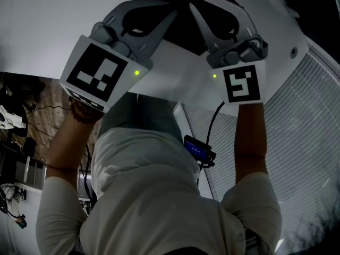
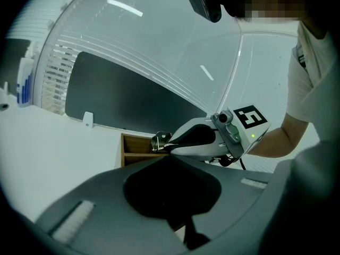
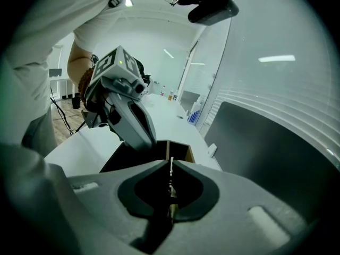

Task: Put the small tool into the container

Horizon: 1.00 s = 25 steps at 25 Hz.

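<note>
1 small tool [image 2: 160, 140] pinched in R gripper [image 3: 170, 162]; L gripper [image 2: 169, 158] jaws together; 1 container [image 2: 124, 150].

A long white surface [image 2: 48, 142] runs beside a pale wall that carries a wide dark panel [image 2: 127, 102]. Slatted blinds [image 1: 313, 137] line that side, with bars of light [image 2: 125, 7] showing above them. Wooden floor [image 1: 48, 97] lies past the surface's edge.

No words or numbers read clearly; black-and-white square markers [image 1: 98, 73] sit on the left gripper [image 3: 151, 142] and right gripper [image 2: 160, 142].
</note>
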{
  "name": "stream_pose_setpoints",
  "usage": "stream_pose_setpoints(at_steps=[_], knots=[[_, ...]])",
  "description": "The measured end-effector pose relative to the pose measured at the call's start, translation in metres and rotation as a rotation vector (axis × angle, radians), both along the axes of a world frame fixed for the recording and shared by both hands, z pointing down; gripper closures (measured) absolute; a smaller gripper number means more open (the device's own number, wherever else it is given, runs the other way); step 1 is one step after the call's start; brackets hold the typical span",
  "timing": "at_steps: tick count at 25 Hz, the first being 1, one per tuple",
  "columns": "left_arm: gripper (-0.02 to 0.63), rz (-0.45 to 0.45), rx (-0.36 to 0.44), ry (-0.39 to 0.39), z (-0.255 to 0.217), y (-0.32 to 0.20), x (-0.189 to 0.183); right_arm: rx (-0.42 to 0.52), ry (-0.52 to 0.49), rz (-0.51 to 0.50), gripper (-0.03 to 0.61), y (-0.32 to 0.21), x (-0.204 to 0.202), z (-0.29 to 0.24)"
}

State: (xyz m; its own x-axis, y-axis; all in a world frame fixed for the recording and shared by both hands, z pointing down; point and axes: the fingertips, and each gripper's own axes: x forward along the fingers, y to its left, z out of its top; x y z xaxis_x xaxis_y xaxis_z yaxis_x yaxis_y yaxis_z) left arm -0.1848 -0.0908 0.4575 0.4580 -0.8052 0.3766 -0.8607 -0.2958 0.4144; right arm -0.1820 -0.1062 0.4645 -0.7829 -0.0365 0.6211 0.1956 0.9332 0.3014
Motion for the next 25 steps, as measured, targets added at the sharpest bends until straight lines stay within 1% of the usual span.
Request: stream_pose_setpoints(at_steps=[6,10,16,20,22,23,25], knots=[[0.611,-0.014,0.006,0.002,-0.001,0.003,-0.003,-0.010,0.003,0.022,0.561,-0.002,0.000,0.003],[0.611,-0.040,0.016,0.005,0.003,0.002,-0.005,-0.020,0.007,0.031,0.555,-0.005,0.001,0.006],[0.611,-0.020,0.023,-0.003,-0.005,0.004,0.000,0.025,0.022,0.027,0.545,-0.005,0.001,0.002],[0.611,-0.015,0.043,-0.016,-0.017,0.004,0.010,0.032,-0.018,0.054,0.548,-0.004,0.011,-0.017],[0.611,-0.004,0.049,-0.021,-0.022,0.004,0.014,0.018,-0.052,0.091,0.570,-0.006,0.017,-0.028],[0.611,0.006,0.051,-0.024,-0.025,0.005,0.017,0.003,-0.078,0.119,0.577,-0.008,0.020,-0.035],[0.611,0.021,0.063,-0.033,-0.034,0.006,0.024,-0.056,-0.163,0.194,0.577,-0.011,0.025,-0.052]])
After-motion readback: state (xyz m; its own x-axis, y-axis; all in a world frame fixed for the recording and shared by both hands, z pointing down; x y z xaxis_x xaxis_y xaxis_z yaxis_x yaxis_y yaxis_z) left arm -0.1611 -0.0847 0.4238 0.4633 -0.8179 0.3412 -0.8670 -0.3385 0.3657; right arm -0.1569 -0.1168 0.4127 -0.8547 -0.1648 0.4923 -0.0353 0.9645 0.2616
